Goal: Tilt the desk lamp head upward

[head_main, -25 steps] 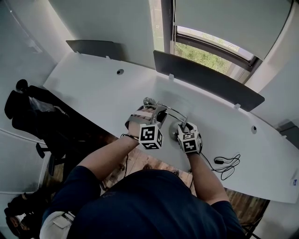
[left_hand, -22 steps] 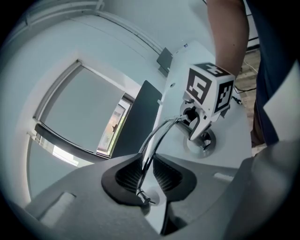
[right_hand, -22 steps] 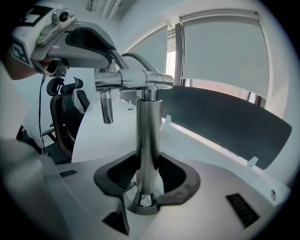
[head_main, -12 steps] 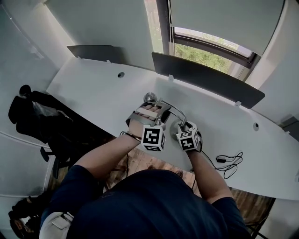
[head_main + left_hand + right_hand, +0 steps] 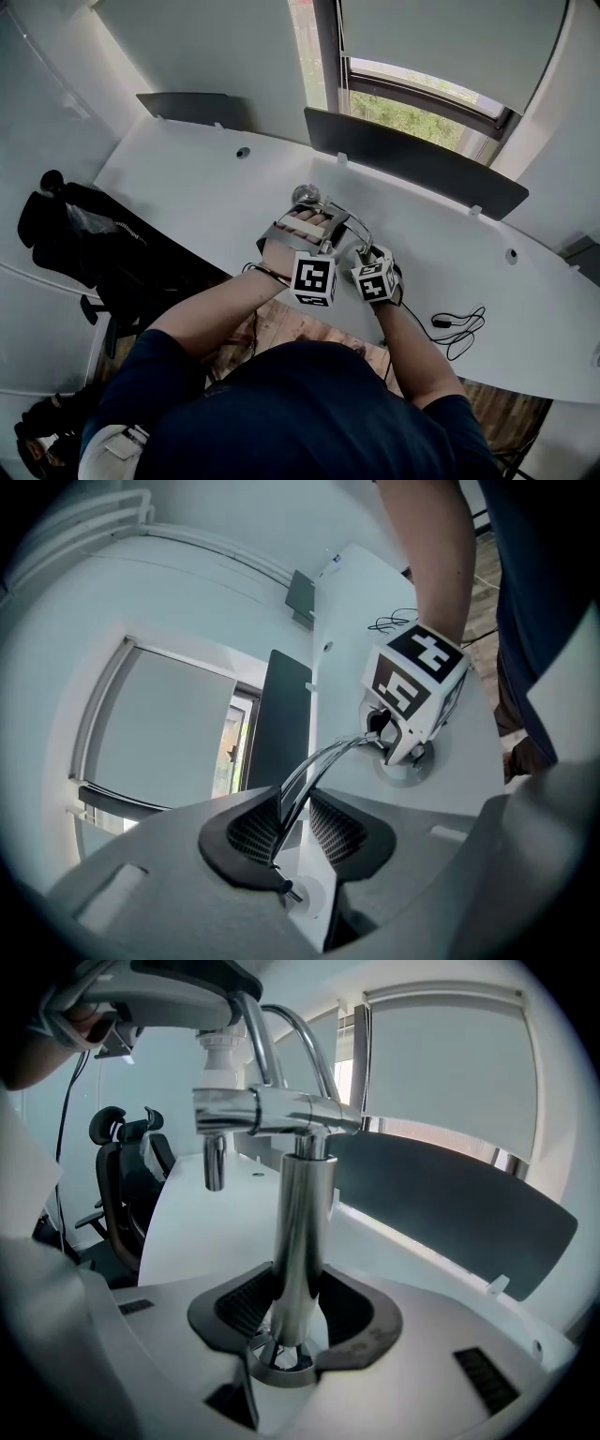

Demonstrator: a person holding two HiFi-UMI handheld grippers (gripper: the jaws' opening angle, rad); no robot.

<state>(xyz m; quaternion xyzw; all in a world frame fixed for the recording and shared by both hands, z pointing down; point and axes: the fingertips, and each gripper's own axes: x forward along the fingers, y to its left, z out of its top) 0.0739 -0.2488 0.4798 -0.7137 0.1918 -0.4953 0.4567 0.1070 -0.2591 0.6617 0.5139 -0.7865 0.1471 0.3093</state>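
Observation:
A chrome desk lamp stands on the white desk [image 5: 187, 187], its small round head [image 5: 302, 195] at the far end of two thin curved arm rods [image 5: 319, 761]. My left gripper [image 5: 309, 223] straddles those rods near the head. Its jaws are opening, and the rods run between the pads [image 5: 255, 832] with a little gap on each side. My right gripper [image 5: 364, 258] is shut on the lamp's upright chrome post [image 5: 300, 1232], just above the round base [image 5: 408, 766]. The pads [image 5: 246, 1302] press the post from both sides.
A black office chair [image 5: 66, 225] stands left of the desk. Dark divider panels [image 5: 412, 159] line the far edge below a window. A black cable [image 5: 455, 328] lies on the desk at the right. The desk's near edge runs right under my grippers.
The left gripper's jaws have widened off the lamp's arm rods and its cube has shifted slightly toward me. The right gripper stays on the post.

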